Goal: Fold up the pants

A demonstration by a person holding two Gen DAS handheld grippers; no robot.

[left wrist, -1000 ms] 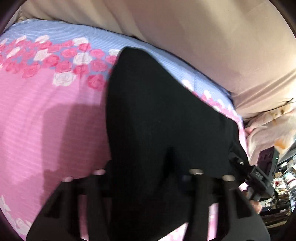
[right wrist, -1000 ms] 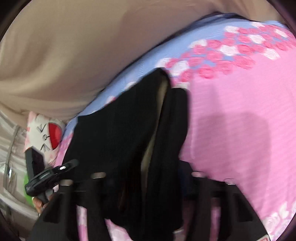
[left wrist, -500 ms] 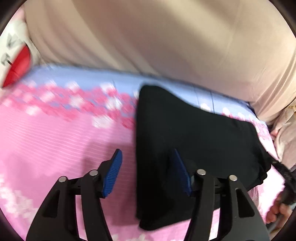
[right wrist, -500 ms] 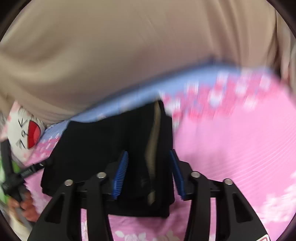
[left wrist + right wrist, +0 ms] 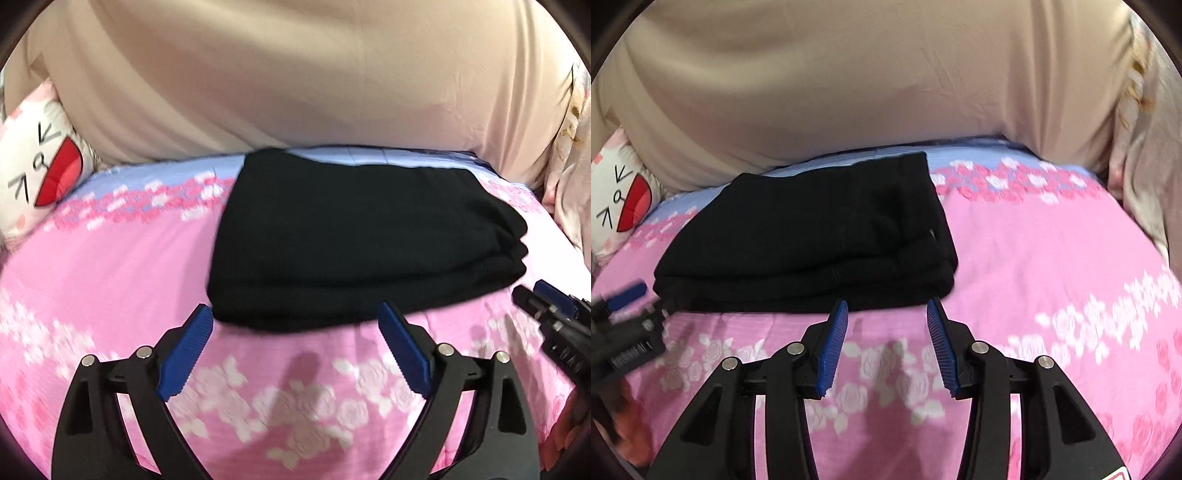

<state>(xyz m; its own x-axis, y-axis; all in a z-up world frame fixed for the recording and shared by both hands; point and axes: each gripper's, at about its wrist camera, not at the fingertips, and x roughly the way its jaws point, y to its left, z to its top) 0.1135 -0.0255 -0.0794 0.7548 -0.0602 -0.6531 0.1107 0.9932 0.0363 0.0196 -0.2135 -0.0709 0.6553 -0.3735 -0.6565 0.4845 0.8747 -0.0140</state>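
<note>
The left gripper [image 5: 295,321] is opening wide, empty. The right gripper [image 5: 886,314] stands half open, also empty, widening only slightly. Just beyond both, at 12 o'clock, the folded black pants [image 5: 354,240] lie flat on the pink sheet [image 5: 110,277]. A beige cushion [image 5: 295,81] rises behind; a pillow [image 5: 37,177] sits at 10 o'clock.

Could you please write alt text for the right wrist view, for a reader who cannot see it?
Folded black pants lie in a compact stack on a pink rose-print bedspread, just beyond the right gripper, whose blue-padded jaws hold nothing. The left gripper shows at the left edge.
</note>
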